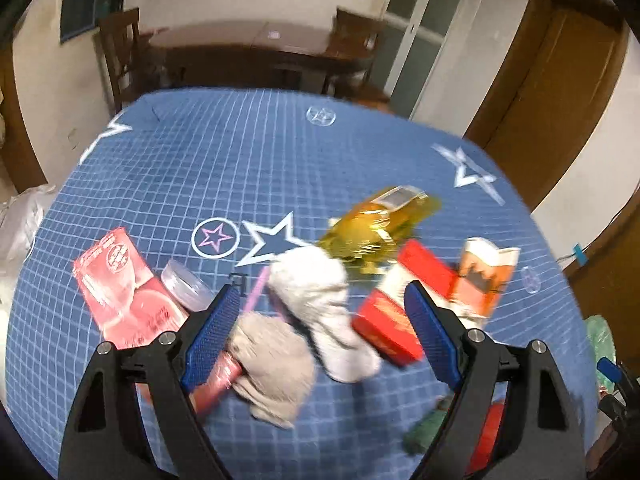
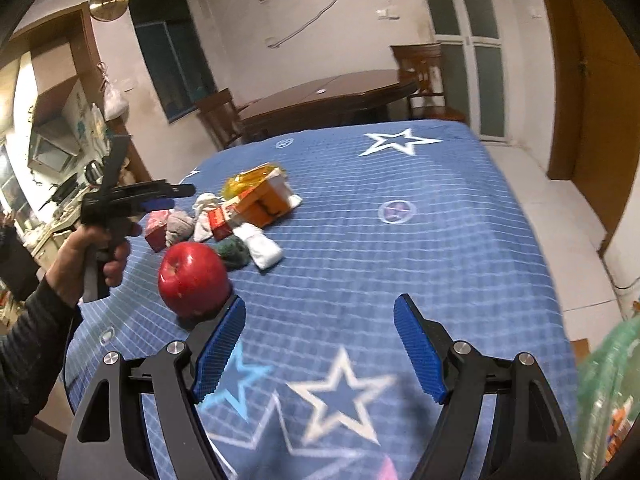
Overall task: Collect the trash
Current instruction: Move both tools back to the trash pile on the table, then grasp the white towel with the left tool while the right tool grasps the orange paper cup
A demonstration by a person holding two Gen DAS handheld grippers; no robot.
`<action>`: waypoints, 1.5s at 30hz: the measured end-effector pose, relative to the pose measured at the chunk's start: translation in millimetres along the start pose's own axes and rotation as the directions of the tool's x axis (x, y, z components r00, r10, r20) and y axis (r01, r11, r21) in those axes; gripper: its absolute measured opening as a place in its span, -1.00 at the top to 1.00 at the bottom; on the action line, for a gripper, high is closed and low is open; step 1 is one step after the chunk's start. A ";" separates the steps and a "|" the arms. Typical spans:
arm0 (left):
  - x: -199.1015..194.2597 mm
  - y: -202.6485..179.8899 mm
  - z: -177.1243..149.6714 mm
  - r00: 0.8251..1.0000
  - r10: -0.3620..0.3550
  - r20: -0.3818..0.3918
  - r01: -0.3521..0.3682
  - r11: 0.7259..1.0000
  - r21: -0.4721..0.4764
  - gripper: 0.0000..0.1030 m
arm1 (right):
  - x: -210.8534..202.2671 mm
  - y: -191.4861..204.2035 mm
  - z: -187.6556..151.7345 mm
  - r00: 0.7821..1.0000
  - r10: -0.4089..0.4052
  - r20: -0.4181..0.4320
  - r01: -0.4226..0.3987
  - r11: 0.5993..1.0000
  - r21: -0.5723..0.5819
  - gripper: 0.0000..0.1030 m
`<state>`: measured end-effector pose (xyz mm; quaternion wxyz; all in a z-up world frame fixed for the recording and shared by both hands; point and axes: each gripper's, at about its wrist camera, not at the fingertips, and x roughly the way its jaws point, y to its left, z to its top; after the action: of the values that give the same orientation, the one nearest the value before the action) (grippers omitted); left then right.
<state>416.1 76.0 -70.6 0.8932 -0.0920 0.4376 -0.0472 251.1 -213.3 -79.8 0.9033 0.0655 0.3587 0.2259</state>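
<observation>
Left wrist view: your left gripper (image 1: 320, 316) hangs wide-jawed, empty, over the trash pile (image 1: 320, 280), all loose mid-worktop (image 1: 240, 152). Right gripper (image 2: 320, 348) too; green bag (image 2: 612, 392) near right. Nothing collected yet.

Heap of things on the table (image 2: 400, 216), apple (image 2: 194, 282) out in front.

From the right wrist view: heap at the left part of the table, far side. At the back of the heap, a crinkly wrapper (image 2: 250, 180); just in front of it, a carton (image 2: 266, 202). Left of the carton, a small box (image 2: 220, 222) among socks (image 2: 206, 216). In front of the carton, another rolled sock (image 2: 260, 246), with a dark ball of cloth (image 2: 232, 252) beside it on the left. Apple nearest of all, in front of the heap, apart from it. Behind the table, a wooden table (image 2: 332, 96) with chairs (image 2: 218, 116) at each end. Right of it, a door (image 2: 600, 92).
</observation>
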 end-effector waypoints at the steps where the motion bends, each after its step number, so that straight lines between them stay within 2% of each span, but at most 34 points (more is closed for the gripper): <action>1: 8.6 0.9 3.1 0.999 0.011 -0.030 -0.010 1.000 0.005 -0.57 | 8.0 1.6 5.6 1.000 0.019 -0.006 -0.019 1.000 0.010 -0.50; 5: 34.4 2.2 6.7 0.994 0.044 -0.100 -0.041 0.999 0.025 -0.57 | 33.9 5.3 22.9 0.997 0.072 -0.020 -0.071 0.997 0.041 -0.50; 8: 41.5 1.3 7.8 0.992 0.070 -0.107 -0.065 0.997 0.048 -0.55 | 47.9 13.2 30.2 0.994 0.103 -0.028 -0.101 0.994 0.046 -0.50; 10: 46.2 -0.1 7.3 0.990 0.075 -0.122 -0.069 0.996 0.052 -0.39 | 54.4 17.6 34.6 0.993 0.116 -0.033 -0.114 0.993 0.043 -0.50; 13: 55.6 -2.3 7.3 0.984 0.121 -0.130 -0.110 0.990 0.088 -0.22 | 65.4 24.2 38.8 0.991 0.129 -0.041 -0.127 0.991 0.040 -0.50; 17: 58.8 -4.8 7.7 0.981 0.146 -0.125 -0.129 0.983 0.132 -0.17 | 77.8 32.0 44.5 0.989 0.140 -0.049 -0.138 0.990 0.035 -0.50; 18: 58.7 -6.6 7.9 0.982 0.146 -0.121 -0.129 0.982 0.140 -0.10 | 80.8 33.5 45.8 0.989 0.141 -0.051 -0.139 0.990 0.035 -0.49; 20: 55.2 -9.2 6.6 0.985 0.137 -0.109 -0.119 0.980 0.157 0.18 | 90.1 36.9 50.9 0.987 0.149 -0.058 -0.147 0.988 0.042 -0.44; 22: 53.9 -11.8 5.3 0.986 0.136 -0.094 -0.120 0.981 0.154 0.24 | 103.3 39.2 57.7 0.983 0.172 -0.068 -0.167 0.984 0.066 -0.35; 26: 49.4 -10.2 2.2 0.990 0.129 -0.062 -0.120 0.984 0.135 0.26 | 130.7 36.1 75.1 0.971 0.224 -0.087 -0.210 0.966 0.152 -0.18; 32: 45.2 -14.3 -1.1 0.990 0.132 -0.040 -0.125 0.981 0.151 0.26 | 178.4 32.1 104.7 0.957 0.265 -0.121 -0.222 0.932 0.287 -0.13; 37: 46.6 -23.9 0.2 0.991 0.129 -0.032 -0.122 0.978 0.170 0.26 | 209.2 37.1 111.1 0.960 0.221 -0.169 -0.163 0.940 0.301 -0.01; 39: 46.9 -26.2 0.1 0.991 0.131 -0.025 -0.124 0.977 0.173 0.26 | 216.0 40.4 109.5 0.962 0.207 -0.180 -0.149 0.945 0.290 0.20; 40: 46.7 -26.6 -0.4 0.991 0.132 -0.022 -0.126 0.977 0.174 0.27 | 218.3 42.0 108.8 0.962 0.206 -0.177 -0.150 0.946 0.288 0.24; 41: 46.6 -27.0 -1.1 0.991 0.134 -0.017 -0.129 0.976 0.176 0.27 | 219.7 44.2 108.7 0.963 0.209 -0.173 -0.154 0.946 0.285 0.40; 43: 47.4 -28.9 -0.9 0.991 0.136 -0.012 -0.132 0.976 0.175 0.29 | 217.7 48.2 110.0 0.967 0.203 -0.155 -0.158 0.952 0.262 0.51; 44: 46.5 -28.5 -1.0 0.991 0.136 -0.008 -0.133 0.976 0.174 0.30 | 213.9 52.4 111.4 0.971 0.195 -0.137 -0.158 0.958 0.240 0.78; 45: 44.9 -27.8 -0.9 0.991 0.136 -0.003 -0.134 0.976 0.172 0.31 | 211.2 55.9 112.2 0.974 0.192 -0.120 -0.162 0.961 0.224 0.81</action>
<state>442.7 41.3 -100.2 0.8957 0.0154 0.4436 -0.0246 442.3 -62.6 -112.4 0.8397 0.1777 0.4362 0.2702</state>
